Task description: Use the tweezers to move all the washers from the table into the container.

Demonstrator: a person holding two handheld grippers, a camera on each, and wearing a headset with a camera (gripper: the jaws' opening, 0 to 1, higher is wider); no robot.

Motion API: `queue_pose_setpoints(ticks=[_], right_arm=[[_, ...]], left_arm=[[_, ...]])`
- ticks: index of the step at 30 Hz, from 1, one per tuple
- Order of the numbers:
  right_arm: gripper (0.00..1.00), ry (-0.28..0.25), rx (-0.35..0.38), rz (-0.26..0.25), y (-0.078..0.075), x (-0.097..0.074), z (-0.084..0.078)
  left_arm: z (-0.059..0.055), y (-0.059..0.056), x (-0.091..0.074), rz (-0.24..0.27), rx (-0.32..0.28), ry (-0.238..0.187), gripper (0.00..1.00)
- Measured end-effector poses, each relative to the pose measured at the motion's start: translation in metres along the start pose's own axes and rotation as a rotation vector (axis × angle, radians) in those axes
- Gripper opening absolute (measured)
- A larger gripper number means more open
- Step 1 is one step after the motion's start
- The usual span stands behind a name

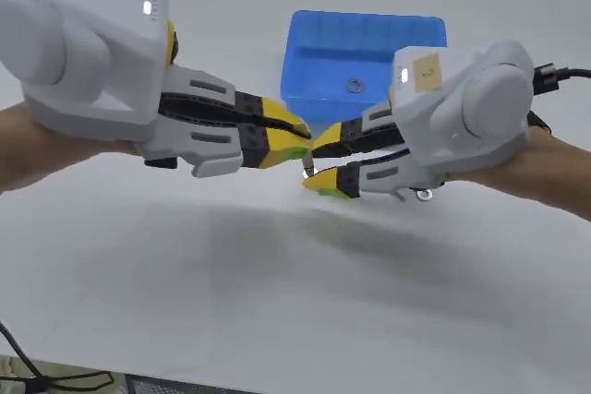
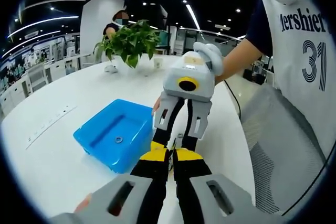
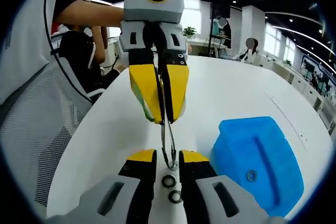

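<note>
My left gripper (image 1: 303, 138) is shut on thin metal tweezers (image 3: 167, 137), which hang from its yellow jaws toward the table. The tweezers' tips end between the spread jaws of my open right gripper (image 3: 168, 155), just beyond two dark washers (image 3: 168, 181) (image 3: 175, 196) lying on the white table. I cannot tell whether the tips hold anything. In the head view the right gripper (image 1: 316, 163) faces the left one tip to tip. Behind them stands the blue container (image 1: 365, 62) with one washer (image 1: 355, 87) in it. Another washer (image 1: 423, 195) lies under the right gripper.
The white table (image 1: 277, 265) stretches wide toward me in front of the grippers. A potted plant (image 2: 128, 43) stands far back on it. A person in a numbered jersey (image 2: 304, 56) sits at the table's edge. A cable (image 1: 28, 377) lies at the near left corner.
</note>
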State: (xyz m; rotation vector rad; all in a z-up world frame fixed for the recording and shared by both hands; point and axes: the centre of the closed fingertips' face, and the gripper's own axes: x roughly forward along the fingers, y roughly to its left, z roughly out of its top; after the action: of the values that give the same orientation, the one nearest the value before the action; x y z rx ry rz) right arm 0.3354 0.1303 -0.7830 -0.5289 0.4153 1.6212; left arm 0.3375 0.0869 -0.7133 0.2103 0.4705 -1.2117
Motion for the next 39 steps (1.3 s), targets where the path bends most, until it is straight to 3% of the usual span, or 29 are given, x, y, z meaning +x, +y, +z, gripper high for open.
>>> queue_pose_setpoints(ticks=[3, 13, 18, 24, 31, 39], right_arm=[[0.11, 0.013, -0.032, -0.01, -0.002, 0.001, -0.001], [0.1, 0.011, -0.02, 0.006, -0.001, 0.0, -0.002], [0.1, 0.018, -0.019, 0.009, 0.003, -0.004, -0.002], [0.1, 0.006, -0.044, -0.003, 0.003, -0.014, 0.008], [0.1, -0.017, -0.065, -0.037, -0.004, -0.03, 0.022], [0.1, -0.044, -0.088, -0.111, -0.022, -0.053, 0.037]], left_arm=[[-0.003, 0.001, -0.003, -0.006, -0.004, 0.0, 0.07], [-0.011, 0.008, -0.011, -0.011, -0.003, 0.005, 0.07], [-0.012, 0.006, -0.013, -0.021, -0.001, 0.014, 0.07], [0.004, -0.001, -0.016, -0.015, 0.03, 0.022, 0.07], [0.024, 0.001, -0.02, -0.015, 0.083, 0.024, 0.07], [0.047, 0.01, -0.02, -0.013, 0.155, 0.018, 0.07]])
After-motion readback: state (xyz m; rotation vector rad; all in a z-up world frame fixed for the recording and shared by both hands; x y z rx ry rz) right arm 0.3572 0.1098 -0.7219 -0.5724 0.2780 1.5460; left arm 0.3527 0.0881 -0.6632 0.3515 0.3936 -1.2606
